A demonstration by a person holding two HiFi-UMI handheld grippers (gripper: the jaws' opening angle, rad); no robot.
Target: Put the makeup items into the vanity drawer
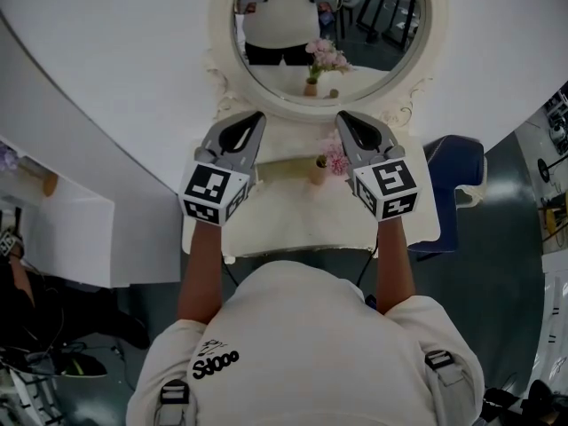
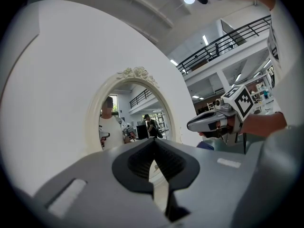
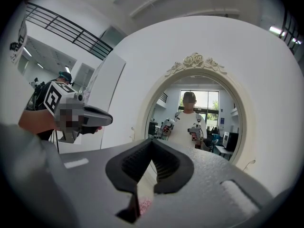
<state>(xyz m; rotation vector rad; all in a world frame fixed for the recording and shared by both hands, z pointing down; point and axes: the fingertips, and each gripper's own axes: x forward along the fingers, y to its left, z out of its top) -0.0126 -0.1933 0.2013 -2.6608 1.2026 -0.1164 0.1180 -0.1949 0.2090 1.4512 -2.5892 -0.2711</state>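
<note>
The white vanity table (image 1: 293, 224) stands below me under an oval mirror (image 1: 330, 34). On its top lie a flat olive-gold item (image 1: 282, 169) and a small vase of pink flowers (image 1: 325, 163). My left gripper (image 1: 251, 130) hovers over the table's left half, shut and holding nothing. My right gripper (image 1: 346, 128) hovers over the right half, beside the flowers, also shut and empty. In the left gripper view the jaws (image 2: 154, 161) meet in front of the mirror (image 2: 124, 114). In the right gripper view the jaws (image 3: 151, 163) meet likewise. I see no drawer front; my body hides the table's near edge.
A blue chair (image 1: 458, 174) stands just right of the vanity. A white curved wall (image 1: 115, 69) runs behind the mirror. A white counter (image 1: 62, 229) sits at the left. The mirror (image 3: 199, 115) reflects a person holding both grippers.
</note>
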